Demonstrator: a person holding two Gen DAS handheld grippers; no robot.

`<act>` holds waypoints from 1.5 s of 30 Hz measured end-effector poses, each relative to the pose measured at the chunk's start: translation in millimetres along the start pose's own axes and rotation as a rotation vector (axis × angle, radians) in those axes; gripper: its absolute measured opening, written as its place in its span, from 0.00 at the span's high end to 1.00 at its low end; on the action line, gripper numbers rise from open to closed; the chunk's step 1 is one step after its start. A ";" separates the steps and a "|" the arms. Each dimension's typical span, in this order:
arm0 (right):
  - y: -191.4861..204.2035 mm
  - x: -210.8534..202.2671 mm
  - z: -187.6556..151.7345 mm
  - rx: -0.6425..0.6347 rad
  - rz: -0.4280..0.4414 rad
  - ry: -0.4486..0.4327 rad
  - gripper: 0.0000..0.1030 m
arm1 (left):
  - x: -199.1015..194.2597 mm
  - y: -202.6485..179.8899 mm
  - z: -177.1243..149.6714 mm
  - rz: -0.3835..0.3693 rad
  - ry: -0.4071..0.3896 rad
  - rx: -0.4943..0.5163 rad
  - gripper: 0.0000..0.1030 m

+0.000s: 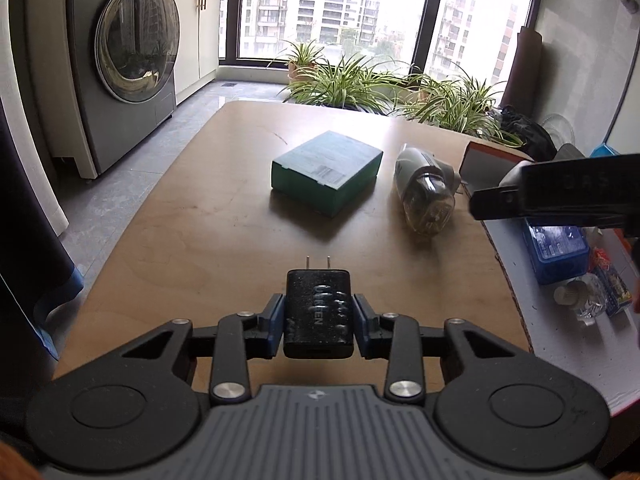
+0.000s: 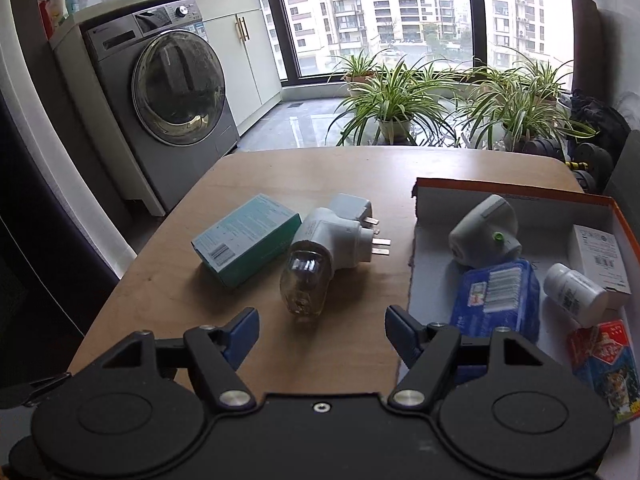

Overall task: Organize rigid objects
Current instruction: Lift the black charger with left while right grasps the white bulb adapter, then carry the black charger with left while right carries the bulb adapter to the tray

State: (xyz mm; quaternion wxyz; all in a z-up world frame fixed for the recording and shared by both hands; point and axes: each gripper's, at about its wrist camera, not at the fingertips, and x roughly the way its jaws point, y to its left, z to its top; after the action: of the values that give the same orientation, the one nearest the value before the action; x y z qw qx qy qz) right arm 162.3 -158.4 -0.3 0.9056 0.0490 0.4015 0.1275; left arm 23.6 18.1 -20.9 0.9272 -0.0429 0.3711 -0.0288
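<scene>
Left wrist view: my left gripper (image 1: 319,318) has its jaws closed on a black rectangular wall charger with two metal prongs (image 1: 319,312), pinched by its sides and held above the near end of the wooden counter (image 1: 192,240), prongs pointing forward. Further out on the counter lies a flat teal cardboard box (image 1: 326,172), and to its right a white plug adapter with a clear glass bulb screwed in (image 1: 426,192). Right of that is the orange-rimmed white cardboard tray (image 1: 560,344), with my right gripper (image 1: 560,196) reaching in over its edge.

In the right wrist view, the right gripper (image 2: 320,334) has its jaws spread wide and holds nothing; the glass bulb end (image 2: 306,280) sits just ahead, between the pads. The tray (image 2: 520,190) to the right already holds a grey-white dome-shaped device (image 2: 484,232), a blue plastic-wrapped pack (image 2: 500,296), a white pill bottle (image 2: 574,292) and small cartons.

My worries: the charger is gripped only on its smooth sides, so a sharp swing toward the tray could let it slip. The two grippers seem close near the tray edge, so crossing paths risks a knock. Closing on the bulb could crack the glass or roll it, since it lies on its side.
</scene>
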 end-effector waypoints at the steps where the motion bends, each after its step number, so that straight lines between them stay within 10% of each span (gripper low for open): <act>1: 3.4 10.9 5.0 -0.003 -0.004 0.013 0.19 | -0.4 2.1 2.1 -0.002 -0.005 -0.006 0.65; 16: -0.2 92.6 28.6 0.117 -0.104 0.046 0.34 | 15.9 15.5 17.9 -0.005 -0.011 -0.046 0.65; 30: -6.6 -45.8 -18.4 0.083 -0.061 -0.141 0.34 | -11.3 -3.2 24.0 -0.041 -0.060 -0.032 0.65; 45: -60.9 -153.2 -86.3 0.125 -0.236 -0.242 0.34 | -44.7 -75.6 16.1 -0.165 -0.087 0.066 0.65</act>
State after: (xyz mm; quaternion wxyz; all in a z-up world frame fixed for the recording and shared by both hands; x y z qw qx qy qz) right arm 11.3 -259.6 39.6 0.9512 0.0726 0.2997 -0.0116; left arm 0.8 -52.4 29.0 0.9377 -0.0440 0.3246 -0.1155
